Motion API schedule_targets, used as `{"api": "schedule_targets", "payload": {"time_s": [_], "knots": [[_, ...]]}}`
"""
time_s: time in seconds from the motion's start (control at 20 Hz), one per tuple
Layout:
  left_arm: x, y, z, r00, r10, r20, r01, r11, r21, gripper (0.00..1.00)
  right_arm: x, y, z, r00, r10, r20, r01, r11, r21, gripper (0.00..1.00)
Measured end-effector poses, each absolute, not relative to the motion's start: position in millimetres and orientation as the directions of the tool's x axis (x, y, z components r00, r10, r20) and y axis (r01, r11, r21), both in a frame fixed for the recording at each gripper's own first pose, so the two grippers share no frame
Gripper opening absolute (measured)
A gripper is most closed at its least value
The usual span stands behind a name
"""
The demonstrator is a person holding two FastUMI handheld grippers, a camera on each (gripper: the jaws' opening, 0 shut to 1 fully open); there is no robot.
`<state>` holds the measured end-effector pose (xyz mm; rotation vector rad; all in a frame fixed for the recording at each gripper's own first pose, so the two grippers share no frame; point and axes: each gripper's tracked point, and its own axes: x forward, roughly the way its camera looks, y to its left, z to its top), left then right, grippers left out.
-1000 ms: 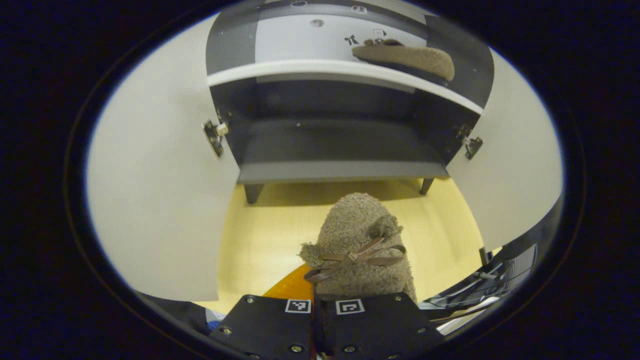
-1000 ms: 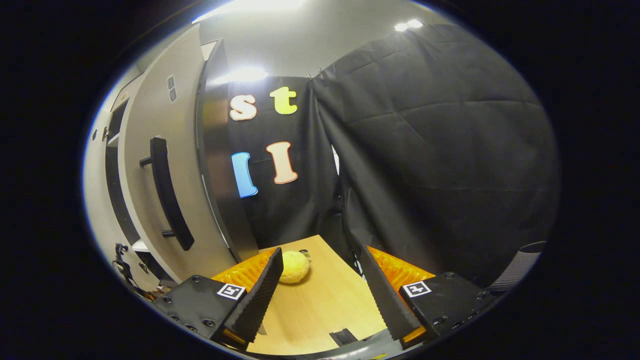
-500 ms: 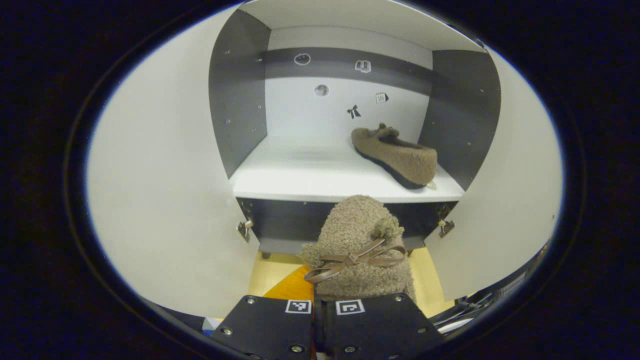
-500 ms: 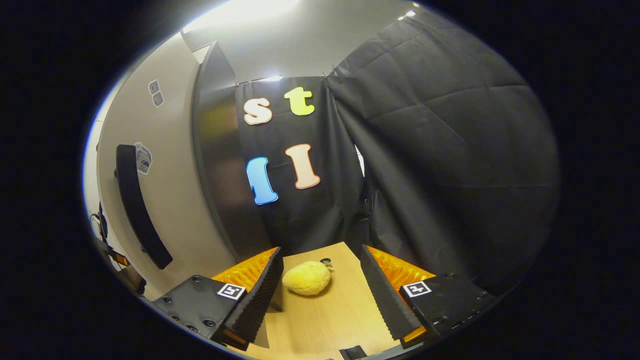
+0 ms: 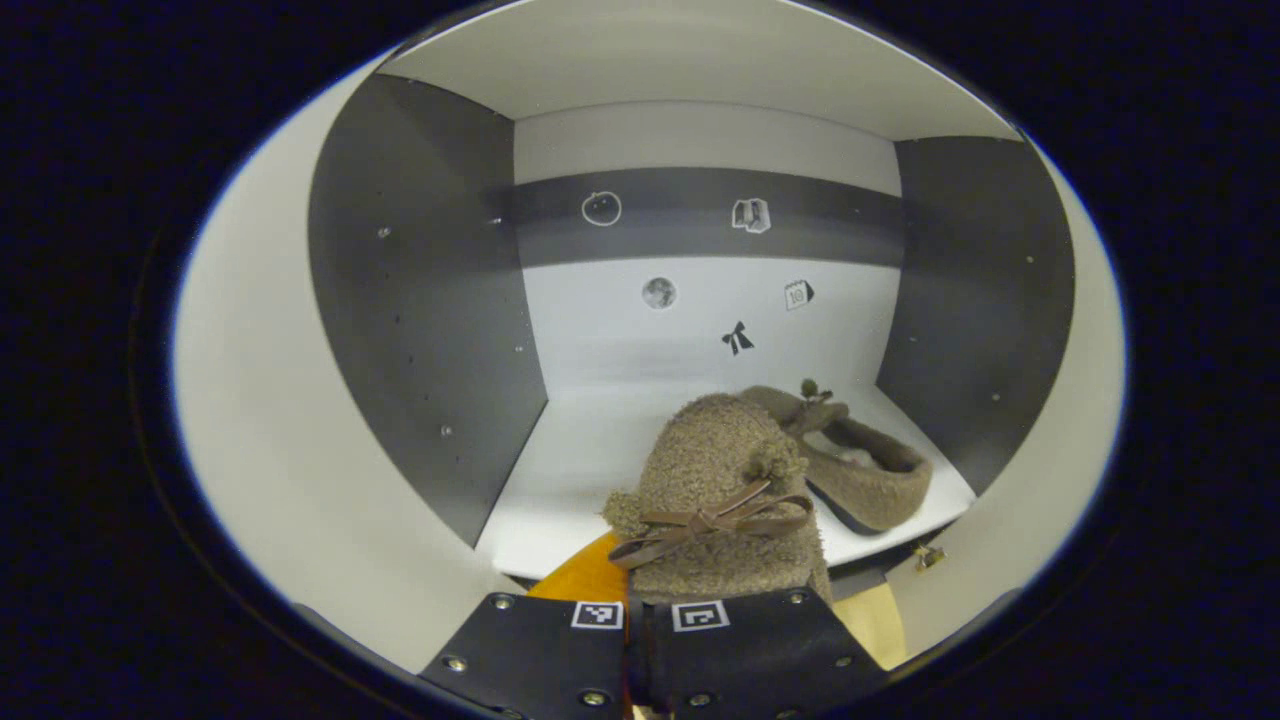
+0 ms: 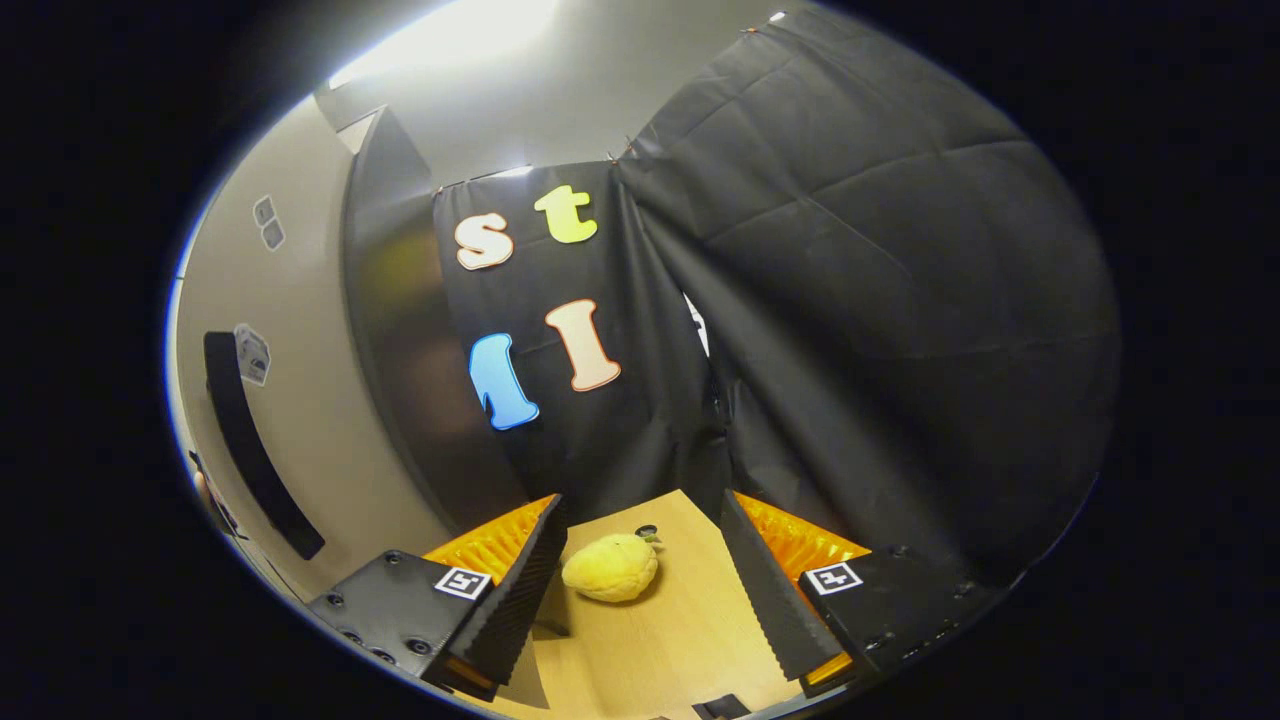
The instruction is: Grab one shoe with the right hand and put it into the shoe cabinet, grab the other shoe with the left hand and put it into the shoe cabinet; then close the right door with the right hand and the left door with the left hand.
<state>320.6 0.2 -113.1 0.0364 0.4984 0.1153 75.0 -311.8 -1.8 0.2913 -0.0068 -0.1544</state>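
Observation:
In the left gripper view a fuzzy brown shoe with a ribbon bow [image 5: 720, 490] is held in my left gripper [image 5: 640, 610], which is shut on its heel end. The shoe's toe points into the open shoe cabinet, over the front edge of the white upper shelf [image 5: 590, 470]. The other brown shoe [image 5: 860, 470] lies on that shelf at the right, toe toward the back. In the right gripper view my right gripper [image 6: 640, 590] stands open with nothing between its fingers, beside the cabinet's right door [image 6: 300, 400] with its black handle [image 6: 250, 440].
The cabinet's two white doors stand open at either side, the left door [image 5: 270, 420] and the right door [image 5: 1060, 470]. A yellow lemon-like object [image 6: 610, 567] lies on the wooden surface [image 6: 650, 640] ahead of the right gripper.
My left gripper has risen and moved forward with the shoe, from floor level up to the upper shelf's opening. The right gripper view has swung slightly; that gripper stays open.

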Motion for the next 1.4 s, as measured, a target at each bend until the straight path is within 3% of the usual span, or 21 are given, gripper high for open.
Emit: {"api": "schedule_targets", "payload": {"time_s": [0.25,0.7,0.85,0.9,0.95,1.15,1.2,1.4], "knots": [[398.5,17.8,-111.4,0.878,0.162,-0.45,-0.132,0.986,0.096,0.03,63.1,-321.9,2.8,0.978,-0.207,-0.007,0.202,0.945,0.257,0.98],[456.3,29.0,-178.0,0.799,0.18,-0.574,-0.185,0.981,0.05,0.03,53.4,-336.7,-2.2,0.962,-0.272,-0.021,0.27,0.94,0.209,0.98],[463.2,25.8,-192.4,0.771,0.168,-0.614,-0.154,0.985,0.077,0.03,56.0,-333.1,-9.4,0.965,-0.261,-0.038,0.263,0.938,0.226,0.98],[463.9,25.6,-195.1,0.758,0.172,-0.629,-0.132,0.985,0.111,0.08,56.8,-334.2,-12.3,0.965,-0.259,-0.04,0.261,0.939,0.226,0.98],[465.4,24.2,-198.6,0.744,0.175,-0.645,-0.097,0.983,0.155,0.03,57.8,-334.5,-14.5,0.965,-0.259,-0.041,0.262,0.939,0.224,0.98],[466.4,13.5,-188.4,0.735,0.175,-0.655,-0.017,0.971,0.24,0.12,61.4,-335.3,-24.9,0.966,-0.252,-0.059,0.259,0.935,0.24,0.98],[462.5,12.1,-184.7,0.737,0.169,-0.655,-0.001,0.969,0.249,0.15,62.8,-335.1,-27.1,0.966,-0.25,-0.062,0.258,0.934,0.247,0.98],[441.2,18.5,-148.2,0.778,0.185,-0.6,0.031,0.943,0.331,0.83,70.5,-336.9,-36.0,0.968,-0.238,-0.073,0.249,0.931,0.268,0.98]]}}
